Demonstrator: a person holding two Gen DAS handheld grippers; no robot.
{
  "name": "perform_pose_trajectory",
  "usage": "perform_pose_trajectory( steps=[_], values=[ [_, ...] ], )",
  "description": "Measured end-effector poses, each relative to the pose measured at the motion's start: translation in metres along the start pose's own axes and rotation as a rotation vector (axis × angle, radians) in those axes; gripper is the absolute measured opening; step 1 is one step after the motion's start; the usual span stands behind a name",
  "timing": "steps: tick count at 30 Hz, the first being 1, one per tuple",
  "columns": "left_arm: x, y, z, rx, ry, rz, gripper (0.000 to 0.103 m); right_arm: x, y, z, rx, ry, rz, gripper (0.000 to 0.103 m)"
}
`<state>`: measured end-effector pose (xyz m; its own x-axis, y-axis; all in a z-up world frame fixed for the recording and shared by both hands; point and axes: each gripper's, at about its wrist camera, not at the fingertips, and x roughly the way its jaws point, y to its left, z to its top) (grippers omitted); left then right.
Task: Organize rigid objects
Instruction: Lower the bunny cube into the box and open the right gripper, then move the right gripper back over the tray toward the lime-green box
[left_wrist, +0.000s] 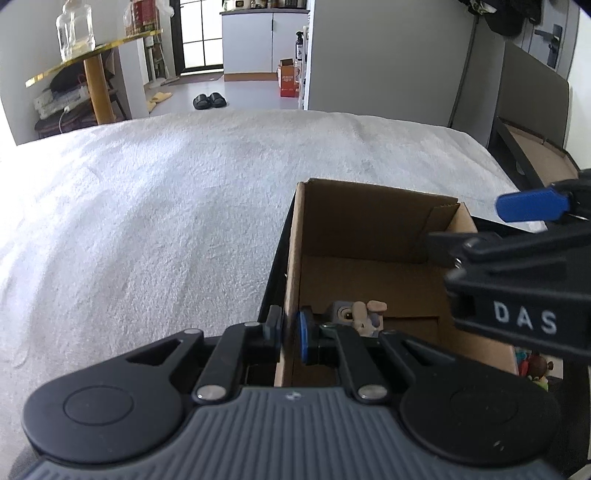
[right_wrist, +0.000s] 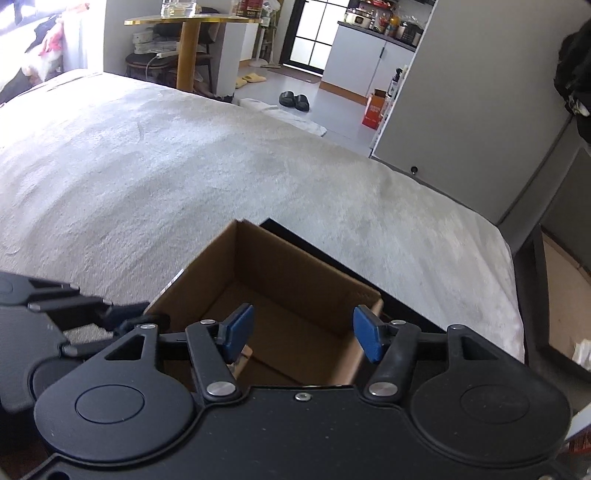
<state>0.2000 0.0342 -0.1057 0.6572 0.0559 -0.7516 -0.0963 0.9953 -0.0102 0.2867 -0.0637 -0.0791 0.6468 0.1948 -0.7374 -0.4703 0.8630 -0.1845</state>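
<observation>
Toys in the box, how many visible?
1: a small grey figure on the cardboard box floor, beside the left gripper clamping its wall. More may be hidden.

Matt brown cardboard box (right_wrist: 295, 266) on rough white terry cloth (right_wrist: 147, 166)

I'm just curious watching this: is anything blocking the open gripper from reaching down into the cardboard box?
Nothing visible does. The right hand-held gripper hangs open right above the cardboard box, whose top is uncovered. The left hand-held gripper only clamps the box's side wall.
</observation>
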Motion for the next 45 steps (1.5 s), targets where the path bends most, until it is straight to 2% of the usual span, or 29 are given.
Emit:
perform_pose_trajectory(
  steps=[7, 12, 21, 27, 29, 32, 34, 40, 45],
  values=[
    [-0.012, -0.01, 0.001, 0.035, -0.005, 0.019, 0.011, -0.018, -0.013, -0.013, 0.045, -0.011, -0.014, 0.066],
    [-0.021, -0.016, 0.001, 0.052, -0.004, 0.033, 0.014, -0.033, -0.021, -0.021, 0.069, -0.035, -0.031, 0.074],
    [-0.04, -0.047, -0.005, 0.132, -0.019, 0.004, 0.022, -0.055, -0.042, -0.04, 0.136, -0.058, -0.058, 0.08],
    [-0.048, -0.068, -0.011, 0.186, -0.023, 0.012, 0.036, -0.067, -0.063, -0.061, 0.207, -0.068, -0.073, 0.082],
    [-0.05, -0.074, -0.012, 0.202, -0.026, 0.021, 0.043, -0.068, -0.07, -0.069, 0.227, -0.066, -0.074, 0.082],
    [-0.051, -0.084, -0.013, 0.233, -0.031, 0.055, 0.061, -0.07, -0.078, -0.082, 0.262, -0.061, -0.073, 0.082],
    [-0.051, -0.09, -0.014, 0.252, -0.035, 0.073, 0.068, -0.07, -0.084, -0.092, 0.289, -0.057, -0.071, 0.082],
    [-0.052, -0.104, -0.016, 0.316, -0.035, 0.1, 0.076, -0.067, -0.101, -0.12, 0.376, -0.041, -0.06, 0.082],
    [-0.051, -0.117, -0.019, 0.375, -0.032, 0.121, 0.077, -0.062, -0.109, -0.141, 0.43, -0.036, -0.065, 0.082]
  ],
)
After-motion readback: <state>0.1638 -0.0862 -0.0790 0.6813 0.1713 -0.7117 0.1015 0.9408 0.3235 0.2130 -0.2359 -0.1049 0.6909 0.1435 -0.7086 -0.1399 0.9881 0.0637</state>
